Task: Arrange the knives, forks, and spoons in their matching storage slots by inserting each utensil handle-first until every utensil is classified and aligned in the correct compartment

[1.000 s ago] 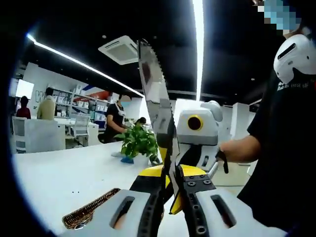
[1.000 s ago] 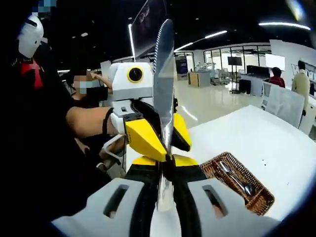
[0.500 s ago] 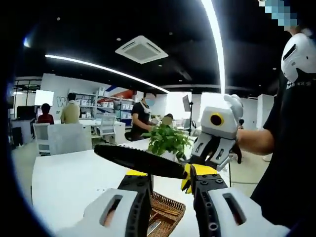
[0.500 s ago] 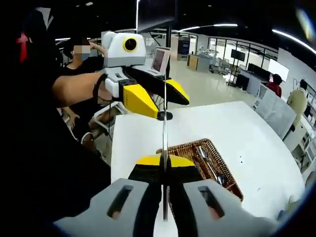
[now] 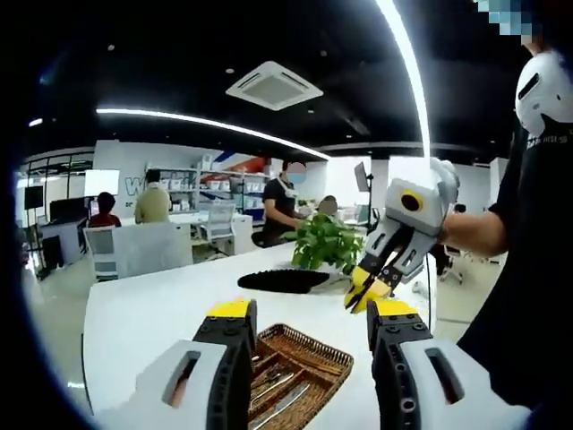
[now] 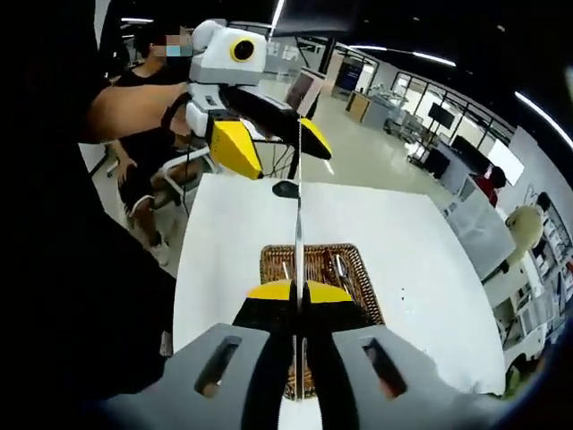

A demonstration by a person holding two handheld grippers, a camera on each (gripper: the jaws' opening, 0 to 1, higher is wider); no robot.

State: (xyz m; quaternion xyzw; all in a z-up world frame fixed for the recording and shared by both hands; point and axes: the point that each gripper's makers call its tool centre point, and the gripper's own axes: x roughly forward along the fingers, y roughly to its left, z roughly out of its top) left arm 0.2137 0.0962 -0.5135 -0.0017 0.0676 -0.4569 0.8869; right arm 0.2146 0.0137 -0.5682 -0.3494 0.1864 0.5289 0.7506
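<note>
My right gripper [image 6: 298,291] is shut on a knife [image 6: 298,206], which I see edge-on, pointing away over a wicker cutlery tray [image 6: 273,262]. In the left gripper view the knife [image 5: 285,279] is a dark flat shape sticking out leftward from the right gripper [image 5: 365,294], above the tray [image 5: 313,345]. My left gripper [image 5: 309,313] stands open with nothing between its jaws, hovering over the tray's near end. From the right gripper view, the left gripper [image 6: 273,143] hangs open beyond the knife's far end, apart from it. Several utensils lie in the tray's slots.
The tray rests on a white table [image 6: 403,242], whose near edge runs beside the person [image 6: 54,224] holding both grippers. A potted plant [image 5: 327,242] stands at the table's far end. Other people, desks and chairs are in the room behind.
A second ago both grippers were shut on the knife. The left jaws opened and drew away; the right gripper now holds it alone, lowered flat over the tray.
</note>
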